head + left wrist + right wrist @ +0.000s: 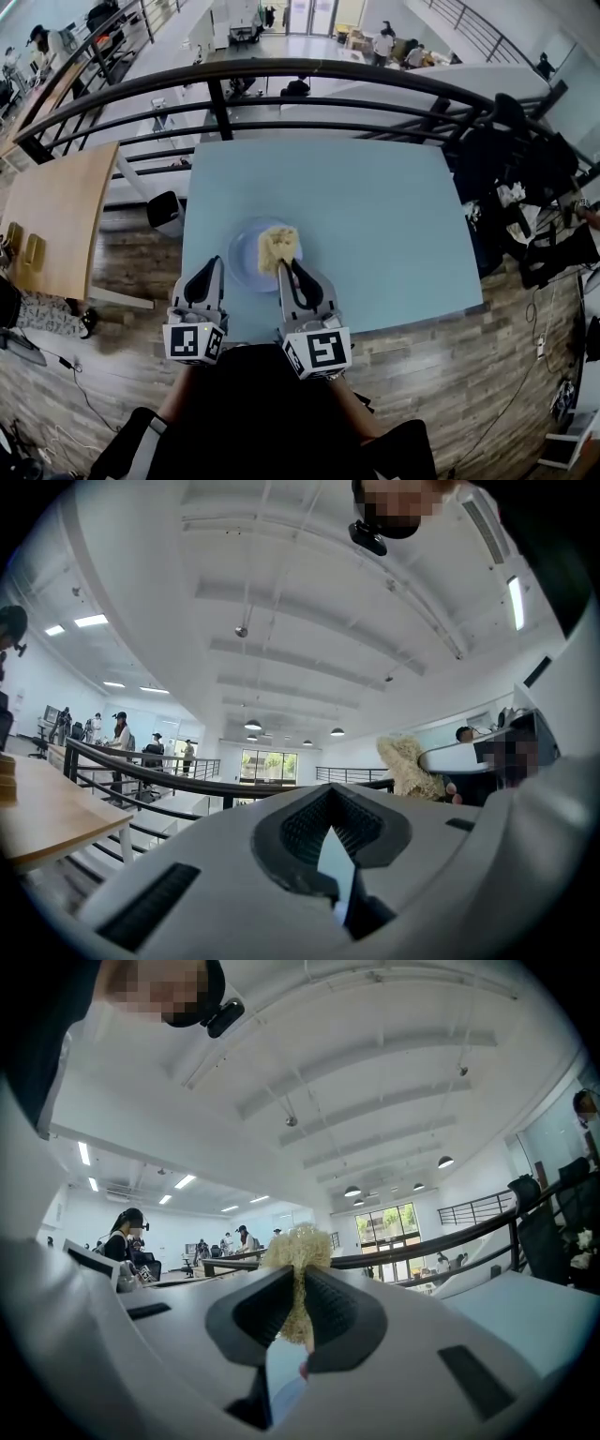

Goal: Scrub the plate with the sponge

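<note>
— How many things are sitting on the pale blue table (pixel 394 216)?

— One plate (pixel 242 255) and one sponge (pixel 279 246). The plate is lying close to the table's near edge. The sponge is sitting over the plate's right part, but I cannot tell whether the two are touching.

— And the grippers?

— Two. The right gripper (pixel 284 267) is pinching the sponge between its jaws, and in the right gripper view the shaggy yellow tuft is sticking up past the pads. The left gripper (pixel 216 262) is pointing at the table just beside the plate's left rim, with its jaws meeting at the tips and nothing between them.

— Is anything showing writing?

— Each gripper is carrying one marker cube (pixel 194 342) showing black-and-white square patterns, not letters.
</note>
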Available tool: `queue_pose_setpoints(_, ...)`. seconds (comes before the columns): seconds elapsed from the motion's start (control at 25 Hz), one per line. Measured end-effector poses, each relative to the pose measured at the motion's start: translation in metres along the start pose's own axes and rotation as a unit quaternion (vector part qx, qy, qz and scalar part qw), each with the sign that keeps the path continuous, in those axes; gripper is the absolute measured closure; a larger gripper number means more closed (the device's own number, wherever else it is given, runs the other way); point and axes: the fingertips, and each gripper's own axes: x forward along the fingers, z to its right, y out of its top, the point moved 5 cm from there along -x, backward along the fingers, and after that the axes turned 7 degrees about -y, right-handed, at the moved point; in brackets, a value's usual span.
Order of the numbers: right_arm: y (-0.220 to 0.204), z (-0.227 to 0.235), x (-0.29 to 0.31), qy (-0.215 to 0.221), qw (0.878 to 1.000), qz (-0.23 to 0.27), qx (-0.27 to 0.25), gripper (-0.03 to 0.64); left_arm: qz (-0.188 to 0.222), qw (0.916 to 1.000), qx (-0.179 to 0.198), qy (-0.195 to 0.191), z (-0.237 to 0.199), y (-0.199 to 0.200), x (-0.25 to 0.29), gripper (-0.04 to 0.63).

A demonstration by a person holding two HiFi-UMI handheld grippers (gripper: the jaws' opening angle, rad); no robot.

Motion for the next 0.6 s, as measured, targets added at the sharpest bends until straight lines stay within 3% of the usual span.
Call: queue_pose_setpoints(0.6,0.000,-0.002,0.008,-0.012,1.000,0.010,-0.003,0.580,0.010,0.9998,0.008,-0.018,-0.006,-0.001,0.010,0.594)
